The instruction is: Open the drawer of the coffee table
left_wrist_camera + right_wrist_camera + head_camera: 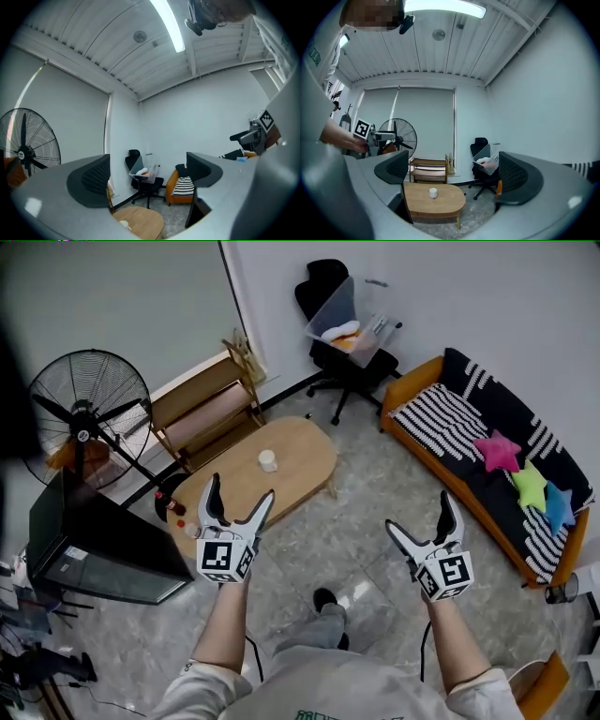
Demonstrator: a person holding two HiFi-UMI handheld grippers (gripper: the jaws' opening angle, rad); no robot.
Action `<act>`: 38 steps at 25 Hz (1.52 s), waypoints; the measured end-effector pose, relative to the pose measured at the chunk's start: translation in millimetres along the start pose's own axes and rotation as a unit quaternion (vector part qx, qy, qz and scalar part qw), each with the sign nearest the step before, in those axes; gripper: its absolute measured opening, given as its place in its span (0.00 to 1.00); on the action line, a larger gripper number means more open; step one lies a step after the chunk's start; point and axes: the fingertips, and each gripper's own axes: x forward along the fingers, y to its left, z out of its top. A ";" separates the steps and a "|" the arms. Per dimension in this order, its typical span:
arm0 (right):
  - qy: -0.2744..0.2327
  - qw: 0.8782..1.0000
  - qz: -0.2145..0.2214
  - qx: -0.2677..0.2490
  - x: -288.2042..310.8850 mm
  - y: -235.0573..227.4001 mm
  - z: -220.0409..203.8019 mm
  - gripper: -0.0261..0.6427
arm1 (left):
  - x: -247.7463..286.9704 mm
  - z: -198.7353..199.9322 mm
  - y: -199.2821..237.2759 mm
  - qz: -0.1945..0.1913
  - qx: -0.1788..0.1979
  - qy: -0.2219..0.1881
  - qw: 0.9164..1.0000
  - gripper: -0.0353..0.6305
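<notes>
Two grippers, both held up in the air with nothing in them: we see the left gripper [242, 491] jaws spread wide, the right gripper [419, 514] spread the same. The coffee table [305, 460] stands ahead, between fan [89, 404] and sofa [487, 456], with a white cup [268, 460] on top. We can't make out its drawer.

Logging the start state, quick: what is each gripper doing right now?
Left gripper: open, holding nothing.
Right gripper: open, holding nothing.
</notes>
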 end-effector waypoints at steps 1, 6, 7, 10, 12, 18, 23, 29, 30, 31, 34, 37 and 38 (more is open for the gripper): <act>-0.001 1.000 0.002 -0.001 10.5 -6.1 -1.9 0.92 | 9.8 -3.3 2.6 0.001 -0.001 -0.001 1.000 0.79; 0.012 0.999 0.037 -0.010 87.5 -25.5 -6.8 0.92 | 60.3 -19.8 26.0 0.016 -0.008 -0.007 1.000 0.79; 0.015 0.999 0.045 -0.011 104.3 -25.6 -8.9 0.92 | 68.1 -23.1 34.0 0.021 -0.008 -0.007 1.000 0.79; 0.028 0.997 0.070 -0.016 150.6 -23.8 -11.9 0.92 | 85.7 -34.6 57.8 0.034 -0.010 0.000 0.999 0.79; 0.032 0.996 0.085 -0.016 177.7 -24.8 -14.1 0.92 | 93.9 -42.7 70.4 0.045 -0.012 0.005 0.999 0.79; 0.052 0.991 0.123 -0.004 238.0 -23.5 -33.0 0.92 | 97.1 -59.8 101.1 0.084 -0.018 0.024 0.996 0.79; 0.061 0.983 0.174 0.005 276.7 -18.7 -50.1 0.92 | 89.9 -63.9 111.7 0.129 -0.018 0.032 0.991 0.79; 0.079 0.963 0.256 0.027 320.5 -12.8 -81.7 0.92 | 86.0 -79.3 104.2 0.193 -0.010 0.045 0.980 0.79; 0.083 0.959 0.271 0.028 325.4 -10.2 -88.0 0.92 | 84.5 -81.4 102.5 0.206 -0.008 0.049 0.977 0.79; 0.088 0.954 0.286 0.030 329.2 -7.8 -94.5 0.92 | 82.7 -83.2 100.7 0.220 -0.007 0.053 0.974 0.79; 0.099 0.940 0.324 0.036 337.4 -1.5 -112.2 0.92 | 77.6 -89.5 97.8 0.259 -0.003 0.064 0.964 0.79; 0.107 0.930 0.348 0.044 345.8 2.2 -126.3 0.92 | 75.8 -97.0 98.7 0.288 -0.002 0.072 0.955 0.79; 0.110 0.928 0.354 0.045 347.3 4.0 -130.7 0.92 | 74.7 -99.8 97.9 0.295 -0.002 0.075 0.953 0.79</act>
